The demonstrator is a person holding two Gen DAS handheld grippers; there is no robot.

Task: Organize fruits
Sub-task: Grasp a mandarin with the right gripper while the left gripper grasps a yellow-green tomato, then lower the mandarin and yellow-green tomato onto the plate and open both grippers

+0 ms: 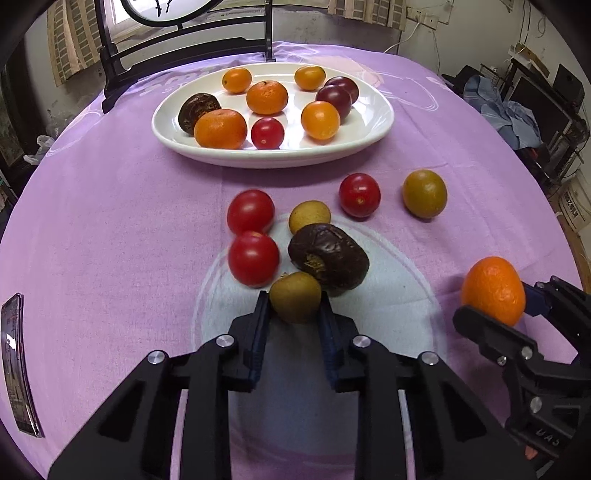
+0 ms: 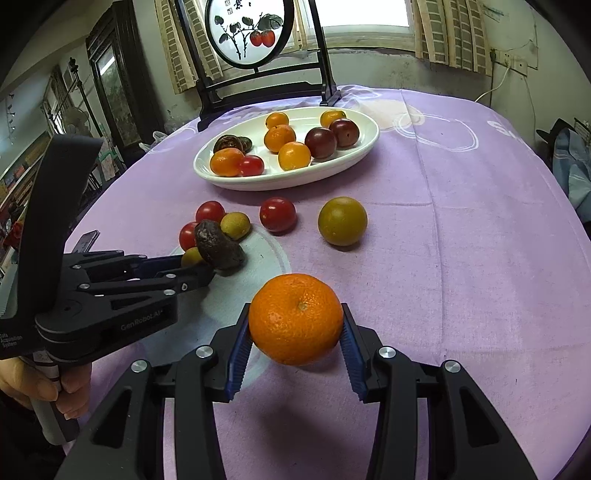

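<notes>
My left gripper is shut on a small olive-green fruit that rests on the purple cloth, against a dark wrinkled fruit. Two red tomatoes and a small yellow fruit lie just beyond it. My right gripper is shut on an orange mandarin, held a little above the cloth; its shadow falls below. A third tomato and a round green-brown fruit lie farther out. The white oval plate at the back holds several mandarins, plums, a tomato and a dark fruit.
A black stand with a round painted screen rises behind the plate. A phone lies at the cloth's left edge. A hand grips the left gripper's handle. Cluttered shelves stand off the table's right side.
</notes>
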